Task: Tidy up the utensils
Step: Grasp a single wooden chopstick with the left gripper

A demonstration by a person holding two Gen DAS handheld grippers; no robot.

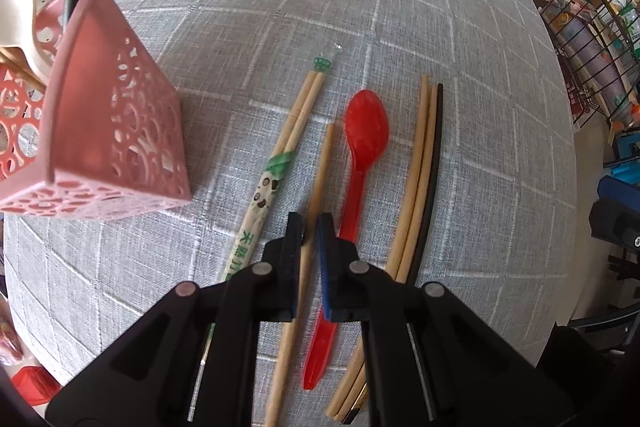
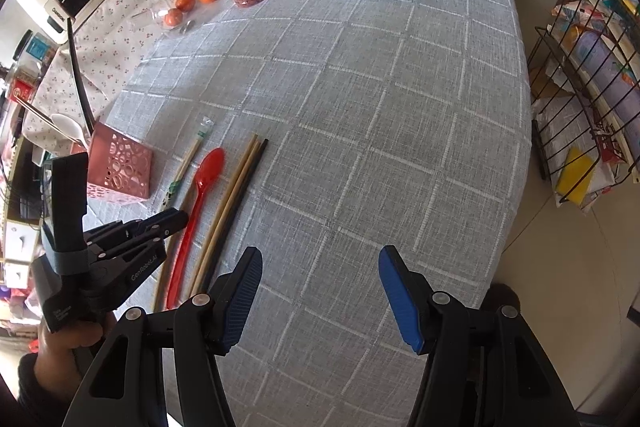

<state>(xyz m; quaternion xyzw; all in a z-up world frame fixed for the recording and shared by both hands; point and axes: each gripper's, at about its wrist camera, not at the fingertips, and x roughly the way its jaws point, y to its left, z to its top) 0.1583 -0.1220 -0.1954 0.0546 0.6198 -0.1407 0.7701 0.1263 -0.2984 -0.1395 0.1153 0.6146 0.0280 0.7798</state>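
On a table spread with a grey checked cloth, the left gripper closes its narrowly parted jaws around a single loose wooden chopstick, the black fingers sitting on either side of the stick, though whether they press it firmly cannot be told. The chopstick lies in a row of utensils: a paper-sleeved pair of chopsticks to its left, a red plastic spoon just beside it on the right, then a pair of wooden chopsticks and a black chopstick touching them. A pink perforated utensil holder stands near the row's left side, with a white spoon already in it. The right gripper hovers over bare cloth well apart from the utensils, jaws wide open and empty, blue pads showing
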